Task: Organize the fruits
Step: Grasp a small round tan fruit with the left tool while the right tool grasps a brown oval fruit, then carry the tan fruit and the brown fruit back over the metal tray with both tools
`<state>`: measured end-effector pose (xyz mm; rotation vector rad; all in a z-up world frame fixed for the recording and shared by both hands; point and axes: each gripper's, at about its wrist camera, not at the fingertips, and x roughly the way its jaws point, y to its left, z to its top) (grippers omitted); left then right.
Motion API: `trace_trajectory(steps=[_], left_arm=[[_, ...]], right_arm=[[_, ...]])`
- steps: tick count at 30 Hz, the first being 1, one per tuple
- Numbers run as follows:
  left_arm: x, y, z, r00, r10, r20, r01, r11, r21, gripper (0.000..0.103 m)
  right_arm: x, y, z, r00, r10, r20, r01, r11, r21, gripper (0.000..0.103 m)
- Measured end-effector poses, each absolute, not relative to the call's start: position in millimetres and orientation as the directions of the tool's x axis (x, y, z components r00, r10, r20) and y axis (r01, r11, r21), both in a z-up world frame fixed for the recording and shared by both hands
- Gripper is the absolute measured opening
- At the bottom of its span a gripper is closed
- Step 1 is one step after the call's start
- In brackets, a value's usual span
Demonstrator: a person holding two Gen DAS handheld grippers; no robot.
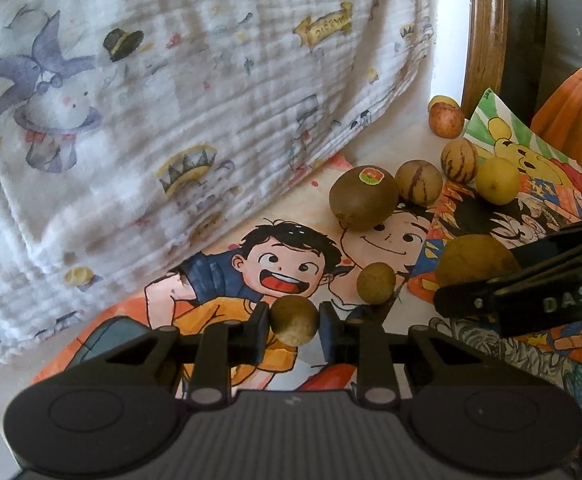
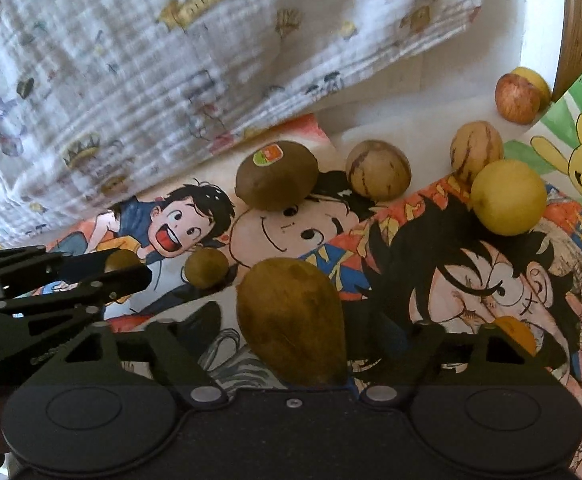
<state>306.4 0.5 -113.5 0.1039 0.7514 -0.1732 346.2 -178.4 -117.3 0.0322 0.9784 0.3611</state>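
Black left tool (image 1: 294,320) pinches a round brown fruit (image 1: 293,320), underside hidden.

You get soft daylight in both views, brightest toward one o'clock where the white wall (image 1: 449,40) washes out. Shadows under the fruit stay faint. Fisheye bending curves the wooden frame (image 2: 579,20) and darkens every corner. The patterned cloth (image 1: 171,100) looks smeared and soft; near your lens, each black gripper body loses detail
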Motion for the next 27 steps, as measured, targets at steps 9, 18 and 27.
trace_trajectory(steps=[9,18,27], left_arm=[[301,-3,-104,0.724,-0.118,-0.68,0.187,0.982,0.029,0.028],[281,-5,-71,0.759,-0.11,-0.642,0.172,0.985,0.034,0.028],[233,-12,-27,0.808,-0.114,-0.578,0.17,0.984,0.044,0.028]], right_arm=[[341,-173,-104,0.513,0.327,-0.794,-0.297,0.935,0.193,0.056],[308,-177,-46,0.577,0.377,-0.725,-0.328,0.919,0.216,0.056],[248,-184,17,0.65,0.404,-0.644,-0.352,0.911,0.217,0.056]])
